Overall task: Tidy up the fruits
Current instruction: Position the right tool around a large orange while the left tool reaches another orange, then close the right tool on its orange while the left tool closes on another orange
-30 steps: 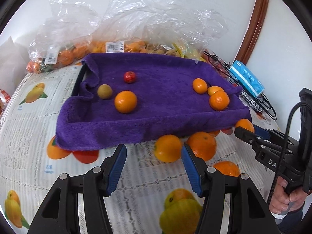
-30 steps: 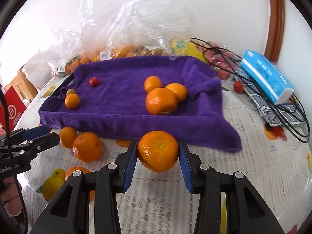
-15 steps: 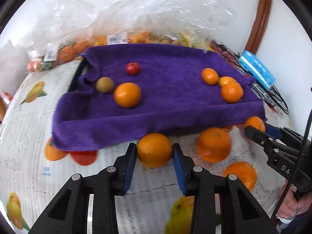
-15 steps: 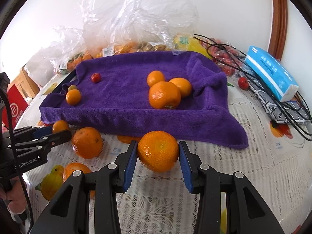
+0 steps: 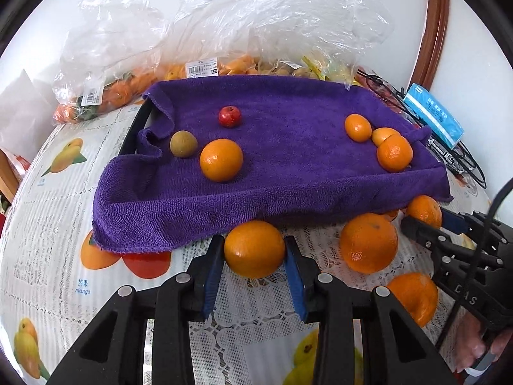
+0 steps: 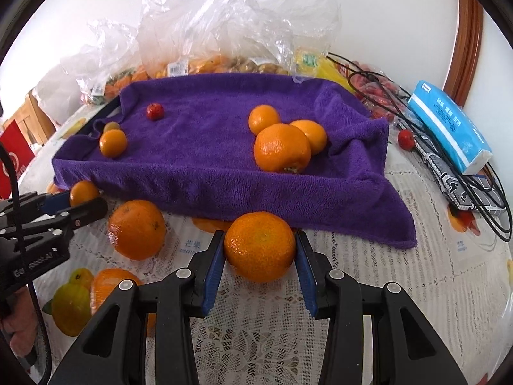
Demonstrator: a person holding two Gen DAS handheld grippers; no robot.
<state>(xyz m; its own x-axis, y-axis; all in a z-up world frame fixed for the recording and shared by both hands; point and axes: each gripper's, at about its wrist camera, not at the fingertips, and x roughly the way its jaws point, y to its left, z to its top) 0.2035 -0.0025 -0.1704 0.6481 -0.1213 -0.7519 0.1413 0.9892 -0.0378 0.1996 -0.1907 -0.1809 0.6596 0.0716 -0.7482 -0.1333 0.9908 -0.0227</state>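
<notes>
My left gripper (image 5: 254,250) has its jaws clamped on an orange (image 5: 254,248), just in front of the purple towel (image 5: 288,173) on the worktop (image 5: 48,224). Right gripper (image 6: 259,250), jaws clamped on a mandarin (image 6: 259,246), same spot near the towel's front edge. Other oranges already sit on the towel.

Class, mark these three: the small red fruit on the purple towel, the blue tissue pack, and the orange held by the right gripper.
small red fruit (image 5: 229,116), left wrist view, centre of its skin.
blue tissue pack (image 6: 449,125), right wrist view, top face.
orange (image 6: 259,246), right wrist view, front of peel.
</notes>
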